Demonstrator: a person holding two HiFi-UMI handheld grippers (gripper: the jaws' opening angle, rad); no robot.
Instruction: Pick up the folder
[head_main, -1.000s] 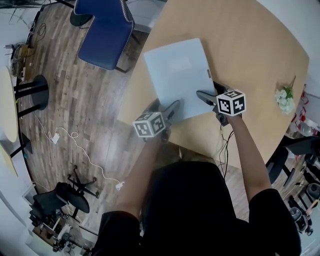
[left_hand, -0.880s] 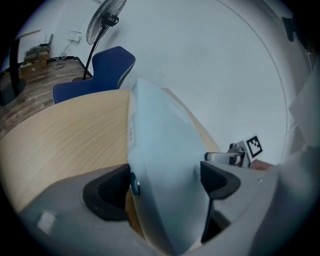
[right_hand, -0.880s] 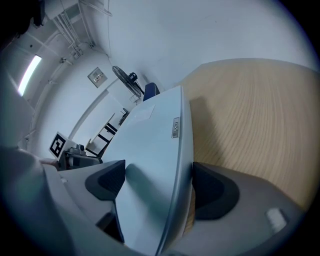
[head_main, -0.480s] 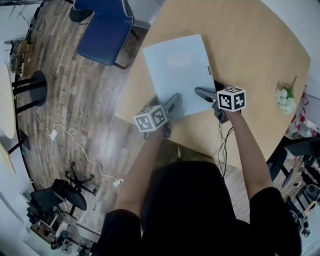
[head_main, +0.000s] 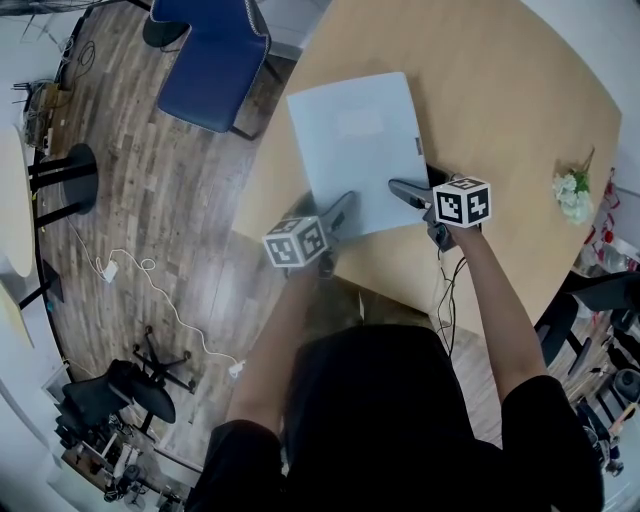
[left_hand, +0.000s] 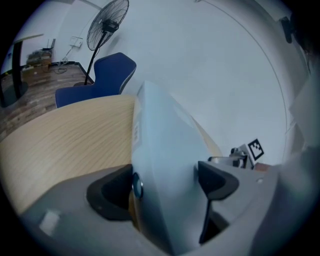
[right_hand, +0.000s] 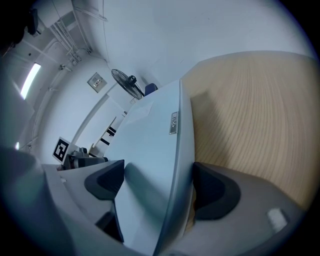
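Note:
A pale blue folder (head_main: 355, 150) lies flat on the round wooden table (head_main: 500, 90), its near edge toward me. My left gripper (head_main: 335, 215) is at the folder's near left corner. In the left gripper view the folder (left_hand: 165, 165) fills the gap and both pads touch it. My right gripper (head_main: 412, 185) straddles the near right corner by the spine. There the folder (right_hand: 150, 165) sits between wide jaws, its spine against the right pad, and the left pad casts a shadow on the cover.
A blue chair (head_main: 210, 60) stands beyond the table's left edge. A small bunch of white flowers (head_main: 570, 195) lies at the table's right rim. A white cable (head_main: 150, 290) trails over the wood floor, and black chair bases stand at the left.
The left gripper has slid a little further onto the folder's near left corner. The right gripper and the folder stay about where they were.

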